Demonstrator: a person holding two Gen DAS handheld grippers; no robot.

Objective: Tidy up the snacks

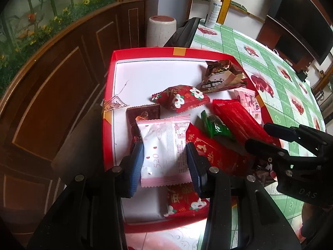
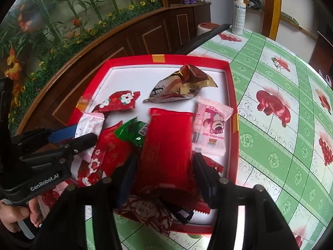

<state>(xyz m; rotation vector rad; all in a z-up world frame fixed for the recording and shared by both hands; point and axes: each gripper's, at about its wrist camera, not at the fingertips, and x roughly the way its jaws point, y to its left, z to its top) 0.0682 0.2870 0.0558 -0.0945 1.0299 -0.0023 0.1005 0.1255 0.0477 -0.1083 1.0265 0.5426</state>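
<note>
while both grippers sit over the red tray (image 1: 110, 83), we read a drop-off step: left gripper (image 1: 164, 162) pinches the pink-white packet (image 1: 164, 145); right gripper (image 2: 164, 170) jaws stand slack beside the red packet (image 2: 166, 141), green one (image 2: 133, 133) at its 10 o'clock; next, let go, lift clear.

A desk (image 2: 270, 83) covered in a green-and-white checked cloth with red flower prints. At its far edge stands a white spray bottle (image 2: 239, 14). Beyond that edge sits a white stool (image 1: 162, 30), and dark wooden cabinets (image 1: 62, 87) line the wall beside the desk, under a bamboo-and-flower mural (image 2: 52, 16).
</note>
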